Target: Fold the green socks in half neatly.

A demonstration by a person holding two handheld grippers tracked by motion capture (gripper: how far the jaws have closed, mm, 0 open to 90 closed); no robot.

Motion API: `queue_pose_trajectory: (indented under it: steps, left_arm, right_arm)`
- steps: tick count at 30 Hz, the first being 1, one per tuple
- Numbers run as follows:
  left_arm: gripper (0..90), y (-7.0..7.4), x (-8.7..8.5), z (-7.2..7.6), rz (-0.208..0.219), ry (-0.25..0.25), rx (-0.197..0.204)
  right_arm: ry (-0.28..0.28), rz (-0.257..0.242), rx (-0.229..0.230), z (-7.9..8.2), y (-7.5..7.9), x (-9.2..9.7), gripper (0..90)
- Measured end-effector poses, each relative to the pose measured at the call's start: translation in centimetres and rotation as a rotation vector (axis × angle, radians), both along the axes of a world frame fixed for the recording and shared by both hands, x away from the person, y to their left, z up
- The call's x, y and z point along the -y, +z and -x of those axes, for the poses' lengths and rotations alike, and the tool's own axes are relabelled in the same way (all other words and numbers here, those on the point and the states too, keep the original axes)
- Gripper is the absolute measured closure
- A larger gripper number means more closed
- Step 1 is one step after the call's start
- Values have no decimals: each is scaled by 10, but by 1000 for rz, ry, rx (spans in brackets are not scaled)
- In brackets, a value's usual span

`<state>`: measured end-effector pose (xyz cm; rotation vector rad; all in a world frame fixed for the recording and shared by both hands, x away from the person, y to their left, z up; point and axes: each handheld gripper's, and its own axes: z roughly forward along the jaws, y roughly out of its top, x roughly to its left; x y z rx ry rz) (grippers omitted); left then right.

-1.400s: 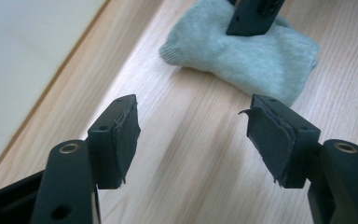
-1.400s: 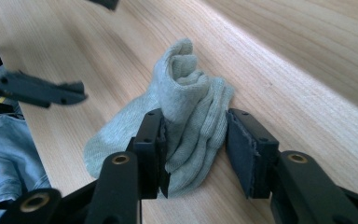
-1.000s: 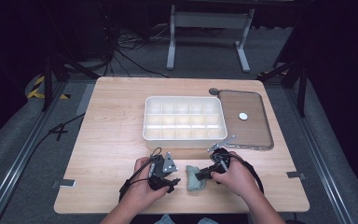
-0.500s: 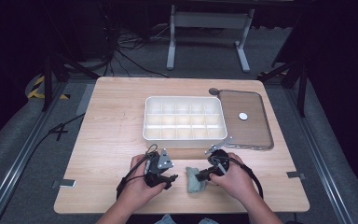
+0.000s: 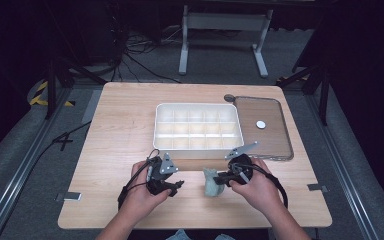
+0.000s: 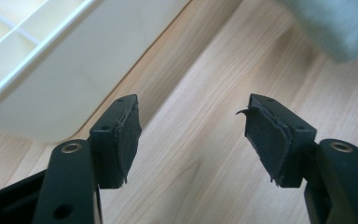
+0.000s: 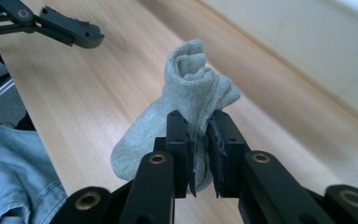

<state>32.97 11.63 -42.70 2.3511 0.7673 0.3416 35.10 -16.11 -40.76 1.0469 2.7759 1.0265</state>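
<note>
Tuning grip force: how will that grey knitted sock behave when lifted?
Likely floppy: the grey knitted sock bunches and droops around the right gripper pinching it. Probably light, being thin fabric. Unlikely to slip, since the knit compresses between the fingers.

On my table: one grey sock (image 5: 212,183); one white divided tray (image 5: 198,128); one clear lid (image 5: 265,126) bearing one white round sticker (image 5: 261,124); two grippers in my hands, left (image 5: 172,186) and right (image 5: 221,178).

A light wooden table (image 5: 130,115) stands on grey floor (image 5: 20,165); dark surroundings, cables (image 5: 135,55) behind.
</note>
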Motion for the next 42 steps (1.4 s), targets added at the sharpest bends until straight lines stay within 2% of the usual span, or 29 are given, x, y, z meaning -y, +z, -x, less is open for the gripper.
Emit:
queue_pose_trajectory:
  steps: [2,4,8,12,13,21,26,33,42]
  left_arm:
    - [361,0,-5,-2,1,23,-3]
    - [359,2,-9,-4,-21,36,-1]
    - [357,4,-17,-6,-17,62,-4]
    - [356,6,-23,-8,-12,72,-7]
    - [355,7,-25,-9,-11,78,-6]
    - [352,9,-31,-8,-10,98,-2]
    - [350,9,-34,-8,-7,93,-2]
    - [346,8,-34,-10,1,102,-11]
    - [342,7,-30,-12,1,93,-14]
  right_arm:
    - [0,8,19,-1,7,1,795]
    - [-3,22,40,-3,14,2,794]
    - [-17,40,67,-8,23,7,793]
    - [-35,29,65,-12,33,10,793]
    - [-47,36,80,-15,40,12,792]
    - [-60,78,138,-28,60,15,791]
    - [-69,97,175,-37,65,17,790]
    - [-93,131,202,-52,77,21,789]
    - [-129,149,220,-64,81,29,784]
